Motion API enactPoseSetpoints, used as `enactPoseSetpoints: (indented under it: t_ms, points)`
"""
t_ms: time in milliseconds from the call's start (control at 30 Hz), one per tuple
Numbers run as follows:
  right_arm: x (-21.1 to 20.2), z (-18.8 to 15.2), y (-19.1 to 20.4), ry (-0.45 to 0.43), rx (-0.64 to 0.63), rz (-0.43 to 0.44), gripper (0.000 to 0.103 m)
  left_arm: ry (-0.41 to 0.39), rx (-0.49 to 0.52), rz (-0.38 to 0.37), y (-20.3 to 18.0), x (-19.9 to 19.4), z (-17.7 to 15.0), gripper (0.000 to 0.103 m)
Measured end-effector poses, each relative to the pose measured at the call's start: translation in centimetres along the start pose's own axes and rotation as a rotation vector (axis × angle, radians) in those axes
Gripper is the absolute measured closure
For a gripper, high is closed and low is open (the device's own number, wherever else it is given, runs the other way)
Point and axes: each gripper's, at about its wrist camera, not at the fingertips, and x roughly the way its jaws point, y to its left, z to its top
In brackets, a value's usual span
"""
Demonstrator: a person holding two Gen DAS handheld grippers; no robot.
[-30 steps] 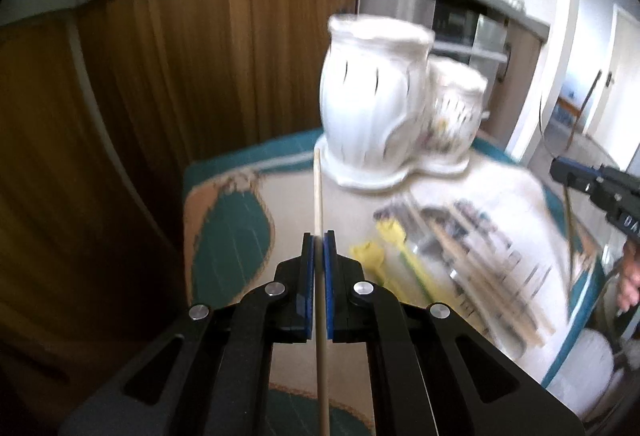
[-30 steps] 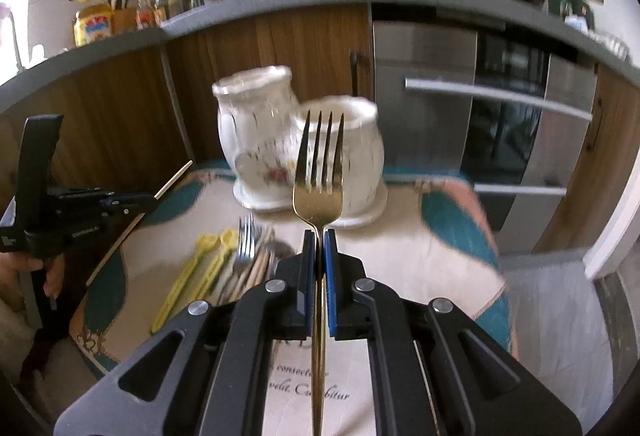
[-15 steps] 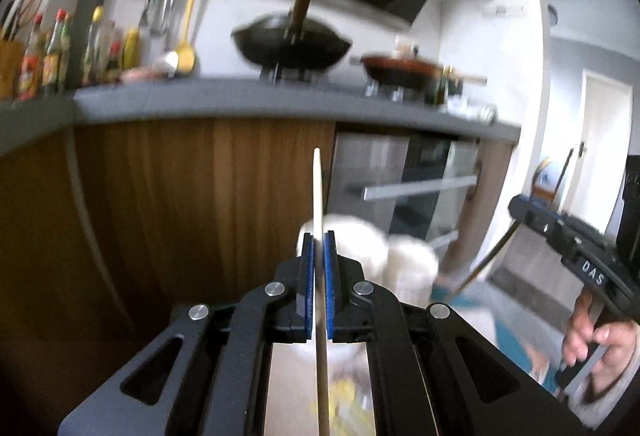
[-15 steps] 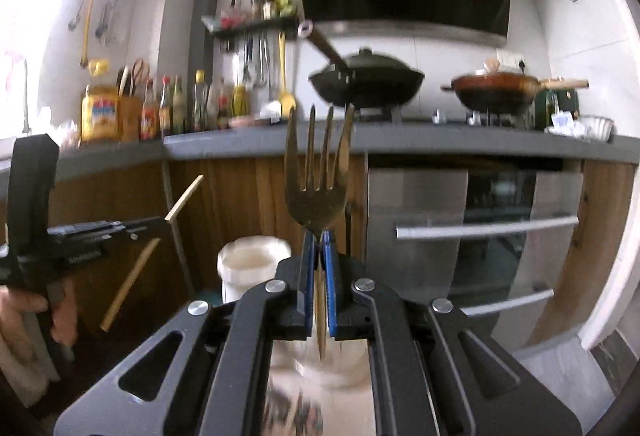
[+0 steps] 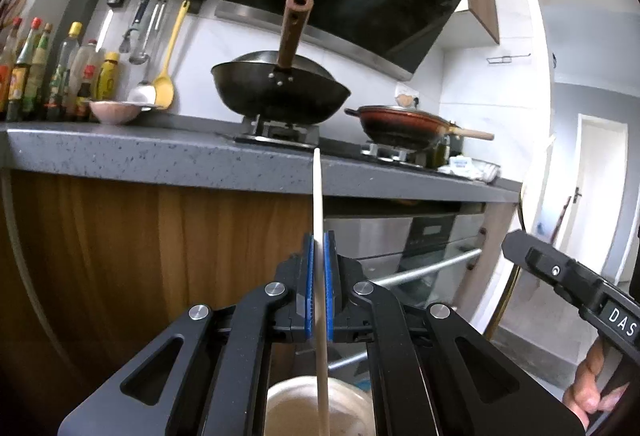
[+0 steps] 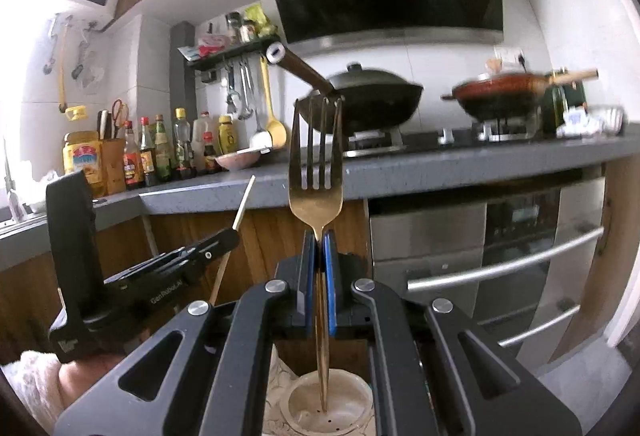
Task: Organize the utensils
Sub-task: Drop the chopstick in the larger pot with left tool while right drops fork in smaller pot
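Left gripper (image 5: 319, 288) pinches a pale chopstick (image 5: 318, 204) upright at lower centre, its bottom end over the open mouth of a white holder (image 5: 288, 404). Right gripper (image 6: 319, 288) clamps a gold fork (image 6: 316, 172), tines up, handle tip inside the rim of a white jar (image 6: 304, 408) at the bottom edge.

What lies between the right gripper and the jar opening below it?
Only the gold fork's own handle: clamped in the right gripper, it runs down into the white ceramic jar's mouth, its tip near the holed bottom. The right wrist view shows this.
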Motion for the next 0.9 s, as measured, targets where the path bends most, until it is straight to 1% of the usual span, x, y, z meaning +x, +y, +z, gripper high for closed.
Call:
enactPoseSetpoints:
  t_ms: [67, 133, 200, 367, 500, 600, 700, 833, 867, 900]
  points:
    - [1.1, -1.1, -0.4, 0.029, 0.009, -0.008, 0.098, 0.016, -0.011, -0.003, 0.4, 0.7, -0.7, 0.098]
    - [1.9, -2.3, -0.7, 0.063, 0.016, -0.013, 0.098, 0.033, 0.01, 0.011, 0.5, 1.0, -1.7, 0.098]
    - [2.7, -3.5, -1.0, 0.099, 0.014, -0.019, 0.098, 0.044, 0.02, 0.013, 0.9, 0.7, -2.6, 0.098]
    - [4.2, -6.5, -1.7, 0.196, 0.02, -0.029, 0.098, 0.111, 0.05, 0.01, 1.2, 0.0, -4.9, 0.098]
    - [4.8, -7.5, -2.0, 0.229, 0.035, -0.033, 0.098, 0.135, 0.07, 0.026, 1.4, -0.5, -5.8, 0.098]
    - [5.2, -7.7, -2.4, 0.249, 0.048, -0.043, 0.098, 0.158, 0.058, 0.033, 1.8, -0.4, -6.1, 0.098]
    - [5.7, -7.6, -2.9, 0.268, 0.071, -0.052, 0.098, 0.175, 0.046, 0.038, 2.1, -0.2, -5.9, 0.091]
    - [6.0, -7.4, -3.2, 0.282, 0.081, -0.074, 0.096, 0.183, 0.051, 0.041, 2.1, -0.5, -5.6, 0.087]
    - [5.9, -7.4, -3.2, 0.279, 0.08, -0.078, 0.094, 0.18, 0.052, 0.042, 2.0, -0.8, -5.4, 0.083]
    - [5.8, -7.3, -3.2, 0.276, 0.081, -0.078, 0.085, 0.177, 0.053, 0.047, 2.0, -1.0, -5.3, 0.076]
